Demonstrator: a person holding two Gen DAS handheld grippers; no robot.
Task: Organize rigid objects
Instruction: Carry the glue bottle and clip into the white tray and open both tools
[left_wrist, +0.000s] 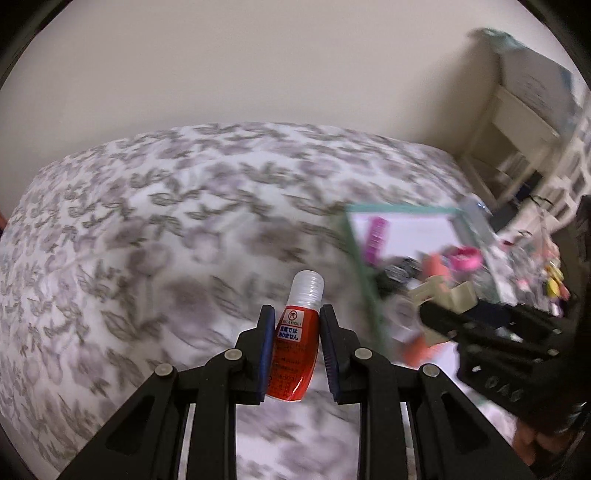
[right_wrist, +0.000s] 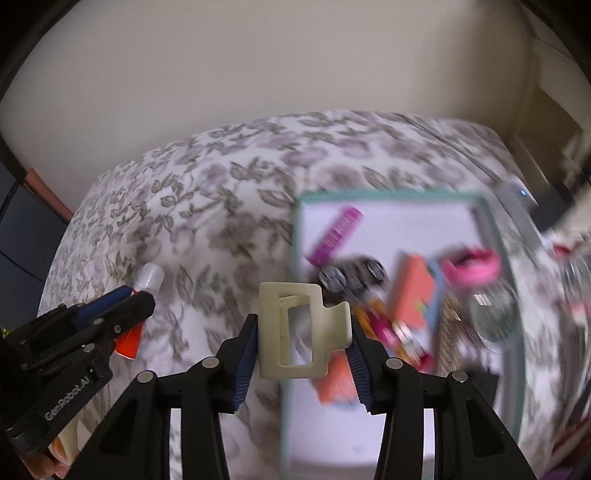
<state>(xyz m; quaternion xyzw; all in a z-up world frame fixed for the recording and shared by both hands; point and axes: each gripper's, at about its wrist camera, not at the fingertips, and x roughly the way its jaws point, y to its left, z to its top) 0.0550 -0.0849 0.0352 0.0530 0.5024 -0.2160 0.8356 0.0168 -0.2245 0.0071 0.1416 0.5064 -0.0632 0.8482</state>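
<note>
My left gripper (left_wrist: 295, 347) is shut on a small red bottle (left_wrist: 295, 350) with a clear ribbed cap, held above the flowered bedspread. It also shows at the left of the right wrist view (right_wrist: 129, 336). My right gripper (right_wrist: 301, 332) is shut on a cream hair claw clip (right_wrist: 295, 328), held over the left edge of a teal-rimmed white tray (right_wrist: 295, 229). The clip and right gripper show at the right of the left wrist view (left_wrist: 443, 295). The tray (left_wrist: 354, 236) holds a magenta comb (right_wrist: 336, 232), a pink ring (right_wrist: 472, 266), orange pieces (right_wrist: 410, 291) and dark round items (right_wrist: 351, 275).
The flowered bedspread (left_wrist: 166, 221) covers the bed, with a plain wall behind. A cream shelf unit (left_wrist: 517, 125) stands at the far right. More small items (left_wrist: 550, 280) lie right of the tray. Both views are blurred by motion.
</note>
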